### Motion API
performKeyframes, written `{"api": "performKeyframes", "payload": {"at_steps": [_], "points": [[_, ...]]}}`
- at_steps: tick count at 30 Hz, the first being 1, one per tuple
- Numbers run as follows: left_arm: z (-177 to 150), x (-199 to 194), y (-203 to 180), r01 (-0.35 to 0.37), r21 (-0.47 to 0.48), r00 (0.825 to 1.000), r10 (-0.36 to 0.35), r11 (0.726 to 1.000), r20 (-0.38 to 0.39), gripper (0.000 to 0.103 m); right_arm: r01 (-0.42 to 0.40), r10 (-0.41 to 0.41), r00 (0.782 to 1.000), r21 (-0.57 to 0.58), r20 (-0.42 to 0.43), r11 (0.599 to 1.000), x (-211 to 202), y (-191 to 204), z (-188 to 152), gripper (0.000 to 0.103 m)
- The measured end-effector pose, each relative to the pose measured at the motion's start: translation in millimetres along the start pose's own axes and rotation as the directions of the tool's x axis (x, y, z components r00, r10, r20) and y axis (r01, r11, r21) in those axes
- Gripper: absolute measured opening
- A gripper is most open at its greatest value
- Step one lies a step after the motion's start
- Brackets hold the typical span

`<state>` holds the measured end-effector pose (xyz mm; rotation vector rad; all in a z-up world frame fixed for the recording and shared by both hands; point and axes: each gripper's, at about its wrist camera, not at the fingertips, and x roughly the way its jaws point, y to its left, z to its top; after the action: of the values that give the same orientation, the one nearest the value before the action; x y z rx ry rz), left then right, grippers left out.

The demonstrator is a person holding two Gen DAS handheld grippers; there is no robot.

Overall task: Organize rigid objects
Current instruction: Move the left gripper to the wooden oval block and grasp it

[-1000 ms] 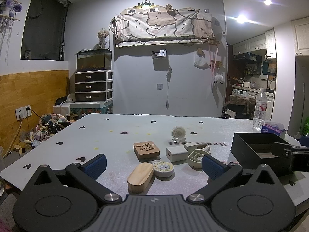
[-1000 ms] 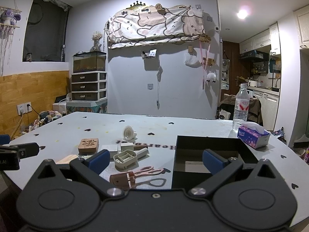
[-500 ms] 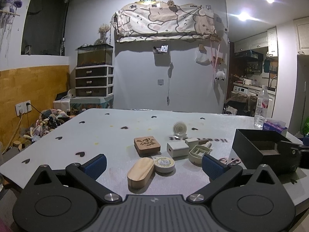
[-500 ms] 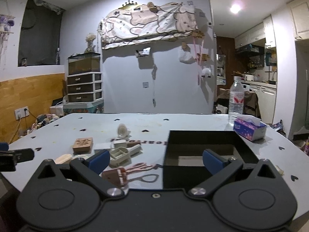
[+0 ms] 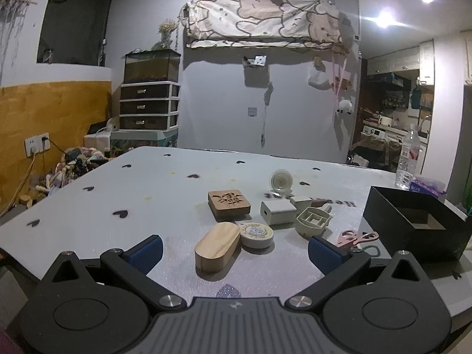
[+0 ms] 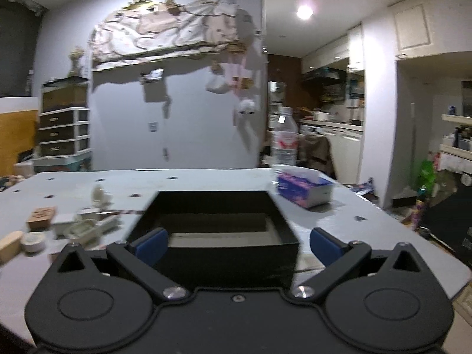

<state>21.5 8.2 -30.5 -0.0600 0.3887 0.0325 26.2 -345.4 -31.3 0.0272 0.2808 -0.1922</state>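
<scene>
The left gripper (image 5: 234,249) hovers low over the grey surface (image 5: 124,188), jaws wide and empty, with the oval wooden block (image 5: 216,246) between its fingers and a round tin (image 5: 256,234) touching the block. Beyond lie a carved wooden square (image 5: 229,203), a white charger (image 5: 277,212) and pink scissors (image 5: 357,237). The right gripper (image 6: 237,243), jaws wide, faces the open black box (image 6: 219,230), which sits right of the clutter

We see the black box (image 5: 413,230) sitting open-topped at the table's right, nothing visible inside. Left of it lie pink scissors (image 5: 355,237), a beige plastic tray (image 5: 312,224), a white adapter (image 5: 277,212), a round tin (image 5: 256,234) touching the oval wooden case (image 5: 216,247), and a carved wooden square (image 5: 228,203).
</scene>
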Motion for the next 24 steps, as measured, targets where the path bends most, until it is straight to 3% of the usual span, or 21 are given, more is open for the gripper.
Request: {"api": "performKeyframes", "payload": {"at_steps": [8, 12, 17, 21, 24], "points": [[-13.6, 21.3, 1.7, -0.004, 0.011, 0.999, 0.004, 1.0, -0.051, 0.103, 0.074, -0.071, 0.996, 0.045, -0.058, 0.996, 32.9, -45.4, 2.2, 0.103], [-20.6, 37.2, 3.3, -0.009, 0.018, 0.995, 0.011, 1.0, -0.096, 0.103, 0.072, -0.063, 0.993, 0.084, -0.101, 0.994, 56.1, -62.8, 7.3, 0.1], [-25.9, 54.2, 11.8, -0.007, -0.018, 0.989, 0.004, 1.0, -0.146, 0.103, 0.052, -0.029, 0.985, 0.135, -0.167, 0.989, 79.1, -71.5, 11.6, 0.076], [-25.5, 66.2, 18.2, -0.032, -0.042, 0.985, 0.024, 0.999, -0.173, 0.101, 0.006, 0.037, 0.974, 0.188, -0.222, 0.982, 95.1, -70.5, 12.7, 0.05], [-22.7, 74.4, 23.7, -0.044, -0.049, 0.983, 0.034, 0.998, -0.183, 0.094, -0.006, 0.053, 0.965, 0.182, -0.255, 0.983, 104.9, -65.5, 11.7, 0.03]]}}
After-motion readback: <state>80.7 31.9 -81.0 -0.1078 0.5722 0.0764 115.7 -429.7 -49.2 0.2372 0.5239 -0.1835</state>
